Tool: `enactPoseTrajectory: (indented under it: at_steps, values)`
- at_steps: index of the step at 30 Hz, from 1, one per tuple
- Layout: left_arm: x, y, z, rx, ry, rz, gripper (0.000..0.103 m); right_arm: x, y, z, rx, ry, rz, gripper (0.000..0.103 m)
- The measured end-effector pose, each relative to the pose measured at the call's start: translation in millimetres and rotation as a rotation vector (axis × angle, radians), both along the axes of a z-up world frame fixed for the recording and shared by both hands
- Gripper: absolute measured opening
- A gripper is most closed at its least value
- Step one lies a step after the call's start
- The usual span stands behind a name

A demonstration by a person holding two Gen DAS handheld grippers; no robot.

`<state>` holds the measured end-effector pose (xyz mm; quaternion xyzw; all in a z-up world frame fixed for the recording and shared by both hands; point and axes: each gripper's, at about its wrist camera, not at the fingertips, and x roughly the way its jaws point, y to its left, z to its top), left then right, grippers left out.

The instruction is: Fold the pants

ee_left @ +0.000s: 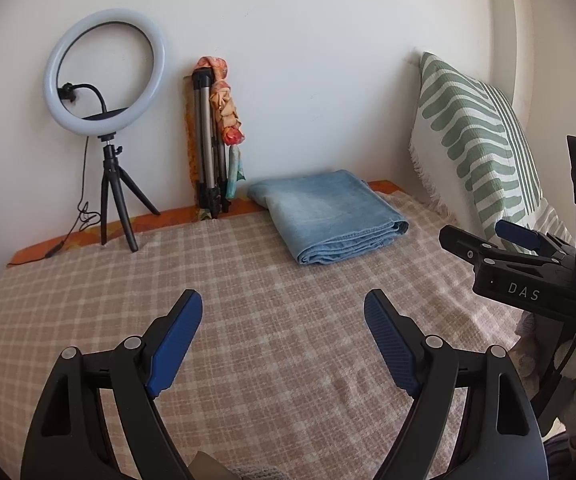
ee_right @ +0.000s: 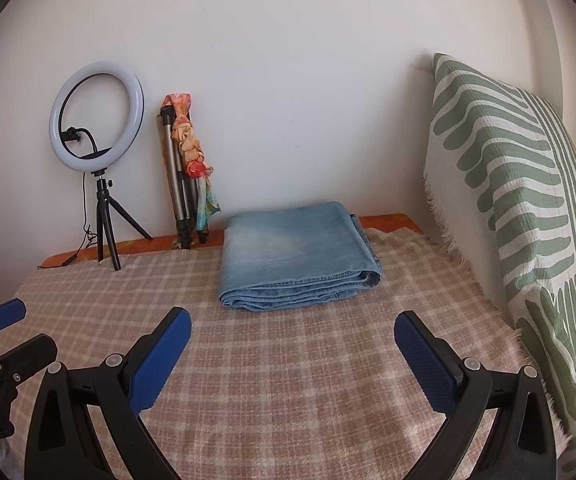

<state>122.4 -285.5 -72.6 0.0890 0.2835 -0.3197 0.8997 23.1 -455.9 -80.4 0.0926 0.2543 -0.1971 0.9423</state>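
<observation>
I see the wall closing off the far side, and the bed under its checked blanket runs right up to it, with an orange strip of cover showing along that far edge. On my right a green-striped pillow stands on edge along the side of the bed and walls it in. The left edge of the bed drops away near the ring light, which stands on its small tripod at the far left corner, its cable trailing onto the orange strip. Just beside it a folded tripod leans on the wall with a scarf tied around it.

Between me and the far edge the blanket lies bare across a broad stretch.

The jeans lie folded in a flat stack at the far edge, near the wall, their folded layers facing me. They sit well ahead of both pairs of fingers, touching neither.

My left gripper hovers over the blanket with its fingers spread wide, holding nothing. My right gripper hangs likewise, fingers wide apart and empty, the jeans straight ahead between them.
</observation>
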Motion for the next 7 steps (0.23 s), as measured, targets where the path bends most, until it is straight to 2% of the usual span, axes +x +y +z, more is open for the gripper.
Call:
enactPoseTrajectory:
  at_steps: [7]
  values:
    - [-0.7,-2.1,-1.4,0.008,0.003,-0.003,0.083,-0.4,0.0,0.1,-0.001,0.001,-0.001,0.103]
